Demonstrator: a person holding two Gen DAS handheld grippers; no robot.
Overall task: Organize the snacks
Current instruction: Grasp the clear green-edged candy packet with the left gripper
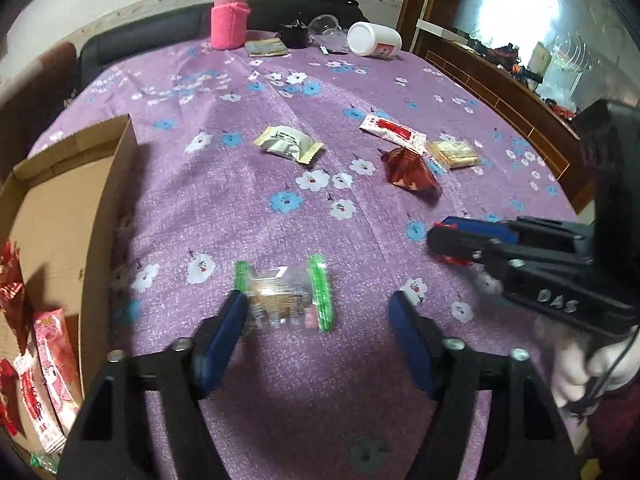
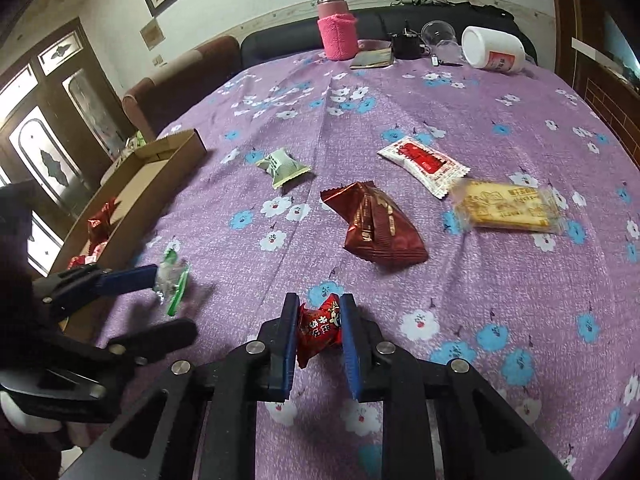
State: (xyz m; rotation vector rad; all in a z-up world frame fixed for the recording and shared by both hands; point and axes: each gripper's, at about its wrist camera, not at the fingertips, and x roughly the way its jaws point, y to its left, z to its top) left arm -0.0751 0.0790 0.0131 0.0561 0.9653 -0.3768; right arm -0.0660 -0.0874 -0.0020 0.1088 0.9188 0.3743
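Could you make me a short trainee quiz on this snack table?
1. True or false: the right gripper is shut on the small red candy.
2. Which is between the left gripper fingers? A) green-edged packet B) dark red packet
3. Fill in: the cardboard box lies to the ___ of the left gripper.

Key: 1 true; 2 A; 3 left.

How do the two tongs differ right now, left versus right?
The left tongs stand wide open, while the right tongs are shut on the red candy. The left tongs carry nothing; the green-edged snack lies blurred beside one finger, while the right tongs carry their candy. Both have blue pads and hang over the purple tablecloth.
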